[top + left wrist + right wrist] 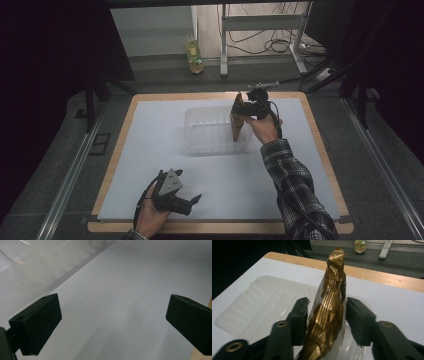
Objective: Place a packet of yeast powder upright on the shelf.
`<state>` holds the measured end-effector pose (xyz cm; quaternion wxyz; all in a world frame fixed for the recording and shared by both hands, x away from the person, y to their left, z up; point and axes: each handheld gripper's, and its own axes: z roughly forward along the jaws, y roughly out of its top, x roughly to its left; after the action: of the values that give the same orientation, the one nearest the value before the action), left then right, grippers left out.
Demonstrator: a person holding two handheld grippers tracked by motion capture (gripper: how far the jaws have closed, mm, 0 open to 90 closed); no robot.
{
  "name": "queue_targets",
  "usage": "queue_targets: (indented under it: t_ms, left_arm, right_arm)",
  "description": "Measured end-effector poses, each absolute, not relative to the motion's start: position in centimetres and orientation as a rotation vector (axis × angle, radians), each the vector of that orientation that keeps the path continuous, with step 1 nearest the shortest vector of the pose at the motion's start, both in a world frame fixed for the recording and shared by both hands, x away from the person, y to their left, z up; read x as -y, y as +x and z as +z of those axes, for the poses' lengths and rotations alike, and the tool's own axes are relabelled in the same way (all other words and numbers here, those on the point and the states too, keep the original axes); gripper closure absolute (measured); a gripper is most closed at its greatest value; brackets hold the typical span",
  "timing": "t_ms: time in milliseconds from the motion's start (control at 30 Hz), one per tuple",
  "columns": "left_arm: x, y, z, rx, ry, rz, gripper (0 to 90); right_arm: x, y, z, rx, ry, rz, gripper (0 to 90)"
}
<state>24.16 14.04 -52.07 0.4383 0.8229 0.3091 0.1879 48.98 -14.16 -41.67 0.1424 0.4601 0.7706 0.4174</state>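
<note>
Your right gripper is clamped on a crinkled gold foil packet, one black jaw pressing each side of it. You hold the packet upright, its twisted top end pointing up and away from your hand. In the high view that packet hangs over the right-hand end of the clear, ribbed plastic tub, and its lower end dips toward the tub's interior; whether it touches the tub's floor cannot be told.

Your left gripper rests low in your left hand, well apart from the tub on the near side, with its jaws spread wide and nothing between them. In the left gripper view, a corner of the tub sits beyond those jaws.

The tub stands on a white sheet covering a light wooden board. Beyond the tub, past the board's far edge, a yellow-green bottle stands on the floor beside a white metal frame.
</note>
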Motion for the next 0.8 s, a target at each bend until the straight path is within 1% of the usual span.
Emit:
queue_targets:
  t_ms: [200, 567, 800]
  left_arm:
    - [-14.0, 24.3, -51.9, -0.808, 2.054, 0.412, 0.8]
    - [-14.0, 24.3, -51.7, -0.831, 2.043, 0.385, 2.0]
    - [-14.0, 24.1, -51.5, -0.829, 2.03, 0.394, 2.0]
  right_arm:
    - [14.1, 48.5, -41.6, -2.24, 1.283, 1.191, 39.6]
    - [13.9, 48.0, -41.6, -2.267, 1.211, 1.158, 29.0]
    - [13.8, 47.4, -41.7, -2.289, 1.151, 1.156, 25.5]
